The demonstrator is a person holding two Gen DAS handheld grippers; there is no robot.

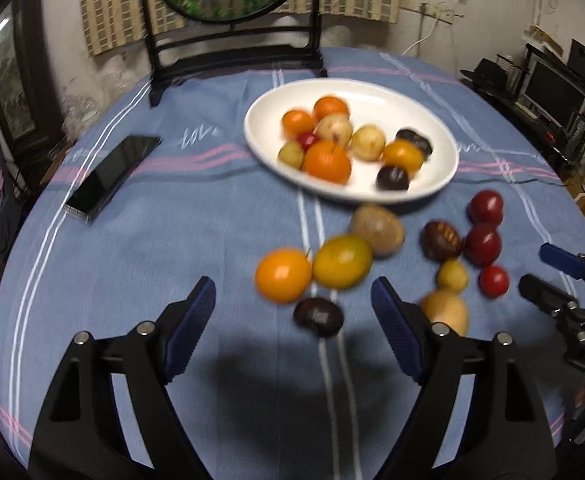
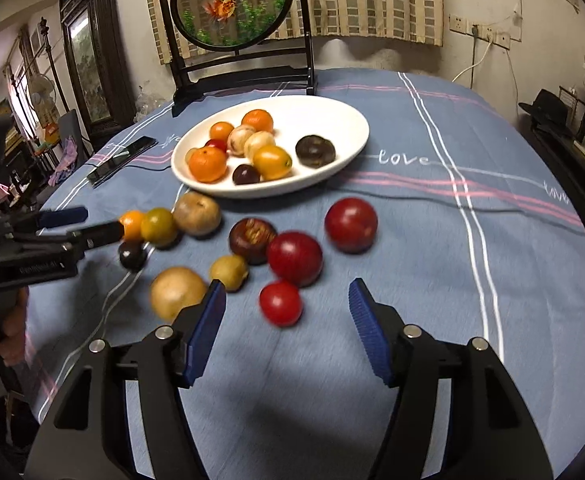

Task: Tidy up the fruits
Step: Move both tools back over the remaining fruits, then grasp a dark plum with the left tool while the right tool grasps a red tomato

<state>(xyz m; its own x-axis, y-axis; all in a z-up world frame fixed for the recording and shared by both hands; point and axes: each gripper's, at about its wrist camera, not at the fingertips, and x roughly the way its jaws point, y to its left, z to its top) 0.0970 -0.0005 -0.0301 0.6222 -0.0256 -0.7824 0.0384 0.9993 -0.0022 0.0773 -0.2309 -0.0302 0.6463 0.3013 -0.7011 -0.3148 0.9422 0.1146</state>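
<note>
Fruit lies in two groups on a blue striped tablecloth (image 2: 432,240). A white oval plate (image 1: 444,152) well beyond both tongs carries about ten pieces — oranges, pale yellow fruits, dark purple ones and a small red one. The loose group lies on the cloth between the plate and the tongs.

Left gripper (image 1: 292,312): its blue-padded jaws stand wide apart and hold nothing. A small dark plum (image 1: 318,316) lies between the fingertips, touching neither. Just beyond the tips an orange (image 1: 283,276) and a yellow-green fruit (image 1: 342,262) lie side by side, with a tan fruit (image 1: 378,230) behind them. A pale pear-shaped fruit (image 1: 446,312) sits partly hidden behind the right-hand finger.

Right gripper (image 2: 286,308): its jaws are likewise spread and empty. A small red tomato (image 2: 281,303) lies between the fingertips, nearer the left-hand one. Two larger red fruits (image 2: 295,258) — the second (image 2: 350,224) farther off — lie beyond it, beside a dark brown fruit (image 2: 252,240) and a small yellow fruit (image 2: 229,272).

A black phone (image 1: 112,176) lies far to the left of the left gripper. Behind the plate stands a round goldfish screen (image 2: 232,4) in a dark frame.
</note>
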